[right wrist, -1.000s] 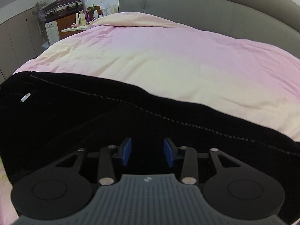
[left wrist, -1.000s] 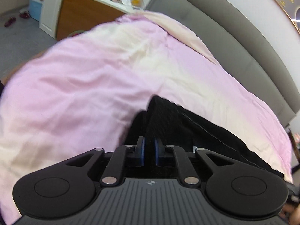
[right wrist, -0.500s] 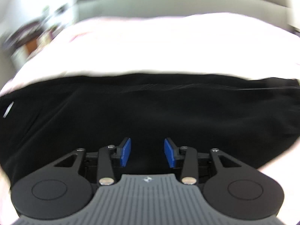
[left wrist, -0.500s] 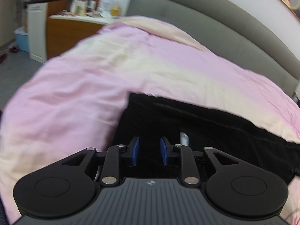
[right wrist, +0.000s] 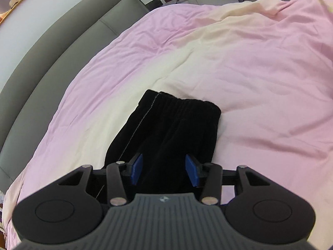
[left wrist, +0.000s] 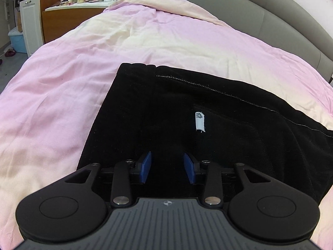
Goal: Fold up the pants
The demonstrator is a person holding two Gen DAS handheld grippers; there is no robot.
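Black pants (left wrist: 187, 114) lie flat on a pink and cream duvet (left wrist: 62, 87), folded lengthwise, with a small white label (left wrist: 200, 121) on top. My left gripper (left wrist: 167, 169) is open and empty, just above the waist end of the pants. In the right wrist view the pants (right wrist: 172, 125) stretch away from me, the elastic waistband (right wrist: 187, 101) at the far end. My right gripper (right wrist: 164, 169) is open and empty above the near part of the pants.
A grey padded headboard (left wrist: 270, 16) runs along the far side of the bed and shows in the right wrist view (right wrist: 52, 45). A wooden dresser (left wrist: 68, 16) with bottles stands beyond the bed's left end. A blue bin (left wrist: 15, 39) sits on the floor.
My left gripper has opened and let go of the pants, which now lie flat. My right gripper has swung round to look along the pants toward the waistband.
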